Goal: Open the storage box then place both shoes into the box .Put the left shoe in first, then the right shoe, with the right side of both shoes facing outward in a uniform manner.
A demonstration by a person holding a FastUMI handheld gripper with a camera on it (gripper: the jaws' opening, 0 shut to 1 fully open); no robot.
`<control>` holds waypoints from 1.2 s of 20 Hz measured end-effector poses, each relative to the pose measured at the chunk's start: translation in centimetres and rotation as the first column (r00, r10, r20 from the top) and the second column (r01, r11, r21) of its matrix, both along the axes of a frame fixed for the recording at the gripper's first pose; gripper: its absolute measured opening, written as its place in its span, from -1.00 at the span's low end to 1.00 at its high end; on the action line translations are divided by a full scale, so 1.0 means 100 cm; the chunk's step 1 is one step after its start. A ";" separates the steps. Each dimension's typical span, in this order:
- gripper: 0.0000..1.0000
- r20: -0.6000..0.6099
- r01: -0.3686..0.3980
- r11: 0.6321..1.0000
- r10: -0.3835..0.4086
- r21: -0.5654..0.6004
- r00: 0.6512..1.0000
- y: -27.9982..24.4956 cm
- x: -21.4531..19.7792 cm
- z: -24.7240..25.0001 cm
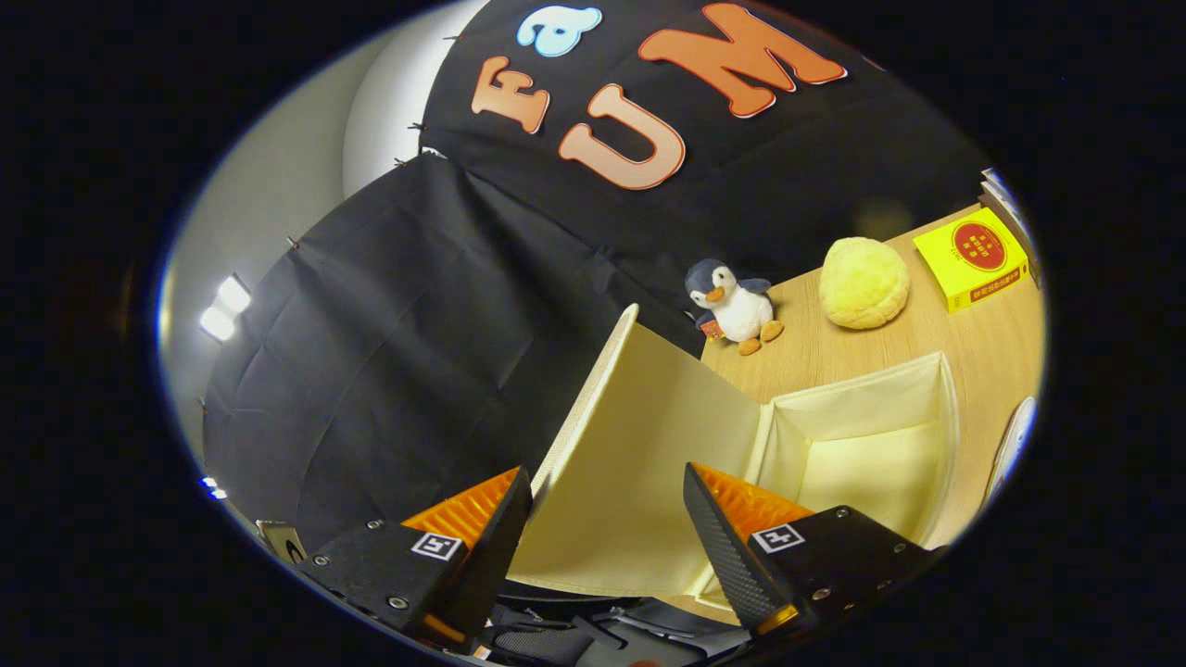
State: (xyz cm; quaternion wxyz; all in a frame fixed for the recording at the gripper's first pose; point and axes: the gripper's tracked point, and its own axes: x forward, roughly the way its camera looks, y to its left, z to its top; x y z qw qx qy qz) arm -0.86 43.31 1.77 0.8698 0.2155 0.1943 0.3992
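Note:
The cream fabric storage box stands open on the wooden table, its inside empty as far as I can see. Its lid is swung up and stands nearly upright beside the opening. My gripper is open, and the lid's lower part fills the wide gap between the fingers. The lid's outer edge runs close past one fingertip; the other fingertip stands apart from the panel. A white curved object, perhaps a shoe, lies just beyond the box's far wall.
A plush penguin, a round yellow plush and a yellow carton sit on the table behind the box. Black cloth walls the booth. Dark gear lies under the fingers.

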 end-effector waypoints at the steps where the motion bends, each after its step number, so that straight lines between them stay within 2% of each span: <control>1: 0.95 0.011 -0.009 1.000 0.009 0.004 1.000 0.002 -0.003 0.005; 4: 0.95 0.029 -0.009 1.000 0.009 -0.009 1.000 0.005 -0.010 0.009; 8: 0.95 0.064 0.051 0.998 -0.049 -0.035 0.997 -0.012 -0.004 0.008; 12: 0.96 0.106 0.156 0.986 -0.148 -0.064 0.983 -0.055 0.008 0.005; 14: 0.95 0.132 0.245 0.966 -0.233 -0.082 0.964 -0.090 0.020 0.002; 16: 0.95 0.167 0.352 0.929 -0.332 -0.110 0.928 -0.134 0.033 -0.006; 19: 0.95 0.196 0.491 0.850 -0.457 -0.190 0.868 -0.203 0.044 -0.029; 21: 0.96 0.187 0.556 0.791 -0.524 -0.255 0.831 -0.250 0.049 -0.051; 24: 0.91 0.128 0.598 0.726 -0.594 -0.340 0.794 -0.307 0.054 -0.090</control>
